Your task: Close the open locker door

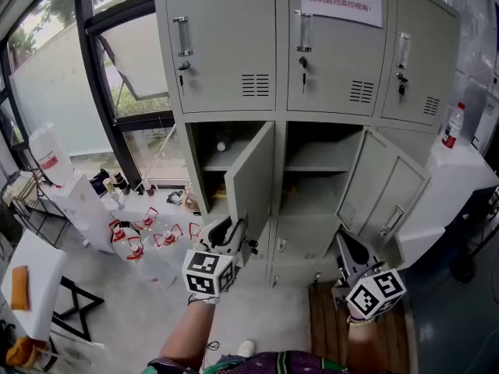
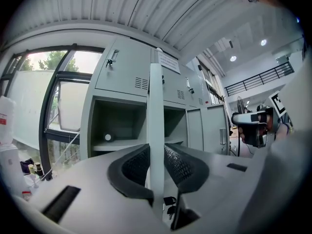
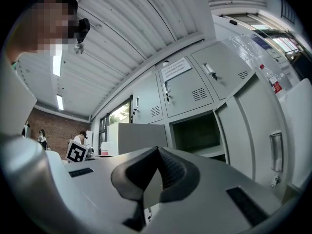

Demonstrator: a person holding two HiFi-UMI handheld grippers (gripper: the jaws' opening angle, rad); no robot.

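The left tool (image 2: pixel 156 152) is clamped on the free edge of the open door (image 2: pixel 156 101), a ribbed pad pressed against each face of the thin metal sheet. The edge is taken near the lock, where the keys (image 2: pixel 169 202) hang just below the jaws. That is judged a sensible hold, since the free edge is the part of the door farthest from the hinge and swings with the least effort.

The door belongs to the left column, middle row, of the locker bank (image 1: pixel 226 45). It is hinged on its right side and stands swung well out from the front of the bank, so the compartment (image 1: pixel 214 150) behind it is laid bare, with a small round object seen on its shelf.

The right tool (image 3: pixel 157 150) is held with its jaws together and nothing between them. It is kept low, out in front of the right half of the bank. There another door (image 1: pixel 366 181) is also seen standing open, untouched.

Closing is judged not yet done. The gripped edge has to be carried back towards the bank until the panel sits flush.
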